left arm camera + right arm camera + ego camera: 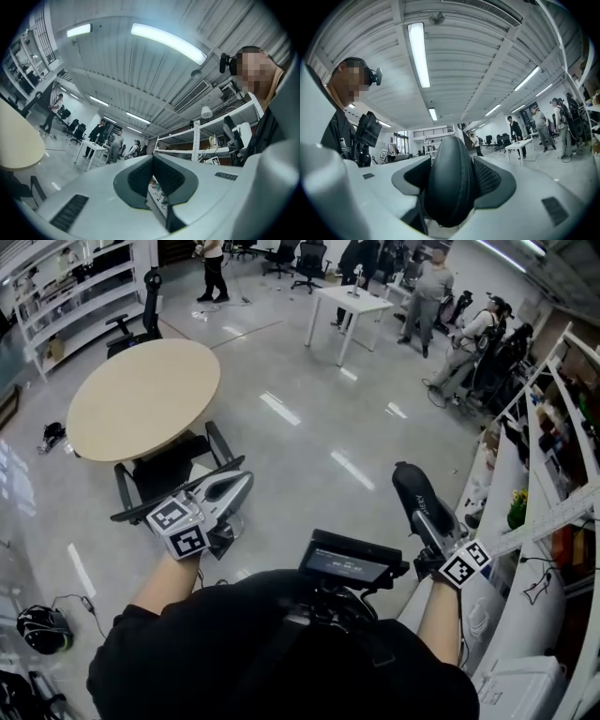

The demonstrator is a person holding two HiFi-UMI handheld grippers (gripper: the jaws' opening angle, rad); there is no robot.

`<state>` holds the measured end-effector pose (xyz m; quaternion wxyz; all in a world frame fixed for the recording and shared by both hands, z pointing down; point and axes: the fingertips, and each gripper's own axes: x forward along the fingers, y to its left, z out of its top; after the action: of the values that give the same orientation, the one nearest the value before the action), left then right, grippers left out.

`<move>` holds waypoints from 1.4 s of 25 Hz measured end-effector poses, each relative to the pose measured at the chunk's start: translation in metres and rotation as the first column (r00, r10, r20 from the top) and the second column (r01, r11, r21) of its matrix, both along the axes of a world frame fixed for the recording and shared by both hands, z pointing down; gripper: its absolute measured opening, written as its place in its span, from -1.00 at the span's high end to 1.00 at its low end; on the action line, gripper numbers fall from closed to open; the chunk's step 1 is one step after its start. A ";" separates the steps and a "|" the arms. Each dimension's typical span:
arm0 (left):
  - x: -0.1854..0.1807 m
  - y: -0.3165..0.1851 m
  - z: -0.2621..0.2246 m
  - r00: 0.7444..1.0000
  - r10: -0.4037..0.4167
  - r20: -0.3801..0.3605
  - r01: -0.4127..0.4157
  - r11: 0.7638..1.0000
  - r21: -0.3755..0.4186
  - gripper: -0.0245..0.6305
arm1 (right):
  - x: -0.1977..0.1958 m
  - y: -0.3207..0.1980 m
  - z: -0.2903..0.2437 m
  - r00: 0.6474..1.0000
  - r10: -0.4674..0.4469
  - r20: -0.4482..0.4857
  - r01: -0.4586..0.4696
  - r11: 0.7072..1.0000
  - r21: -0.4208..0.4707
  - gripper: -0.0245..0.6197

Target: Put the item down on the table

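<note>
My right gripper [427, 521] is shut on a black oval zip case [416, 497], which stands up out of the jaws at the right of the head view. In the right gripper view the case [449, 183] fills the gap between both grey pads [493, 177] and hides what lies beyond. My left gripper [242, 484] points toward the round beige table [141, 395] at the upper left, short of its near edge. In the left gripper view its jaws [153, 164] meet with nothing between them. Both grippers are held up over the floor.
A black office chair [169, 474] is tucked at the round table's near side. White shelving [553, 465] runs along the right. A white table [352, 302] and several people [431, 296] stand at the back. A black object [41, 627] with a cable lies on the floor at lower left.
</note>
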<state>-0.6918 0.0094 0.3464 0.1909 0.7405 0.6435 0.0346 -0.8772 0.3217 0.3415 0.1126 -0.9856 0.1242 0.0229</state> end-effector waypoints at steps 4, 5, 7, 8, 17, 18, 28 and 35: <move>0.056 0.025 -0.007 0.999 0.045 -0.011 -0.045 0.999 -0.011 0.94 | 0.057 0.014 -0.006 1.000 0.019 -0.007 -0.019 1.000 -0.019 0.07; 0.068 0.032 -0.006 0.999 0.051 -0.013 -0.051 0.999 -0.009 0.93 | 0.071 0.018 -0.003 1.000 0.017 0.001 -0.017 1.000 -0.022 0.07; 0.090 0.046 -0.003 0.998 0.056 -0.013 -0.056 0.998 -0.006 0.94 | 0.096 0.025 0.005 1.000 0.008 0.018 -0.007 1.000 -0.027 0.07; 0.099 0.053 -0.002 0.998 0.057 -0.008 -0.057 0.998 -0.005 0.93 | 0.107 0.030 0.007 1.000 0.005 0.024 -0.004 1.000 -0.027 0.07; 0.145 0.128 0.026 0.999 -0.011 0.043 0.009 0.999 0.044 0.94 | 0.159 0.131 0.042 0.999 -0.022 0.023 0.022 0.999 0.035 0.07; 0.151 0.140 0.026 0.999 -0.026 0.034 0.024 0.998 0.051 0.93 | 0.166 0.145 0.044 0.999 -0.034 0.018 0.033 0.999 0.039 0.07; 0.194 0.289 0.005 0.988 -0.152 0.031 0.151 0.988 0.035 0.93 | 0.257 0.304 0.014 0.981 -0.189 -0.033 0.189 0.982 0.005 0.07; 0.229 0.351 -0.002 0.984 -0.176 -0.002 0.175 0.983 0.059 0.93 | 0.317 0.362 0.021 0.968 -0.251 -0.029 0.251 0.968 0.014 0.07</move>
<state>-0.4625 0.3609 0.3446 0.1724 0.7996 0.5741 0.0379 -0.5597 0.6834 0.3628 0.1218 -0.9605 0.2491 0.0228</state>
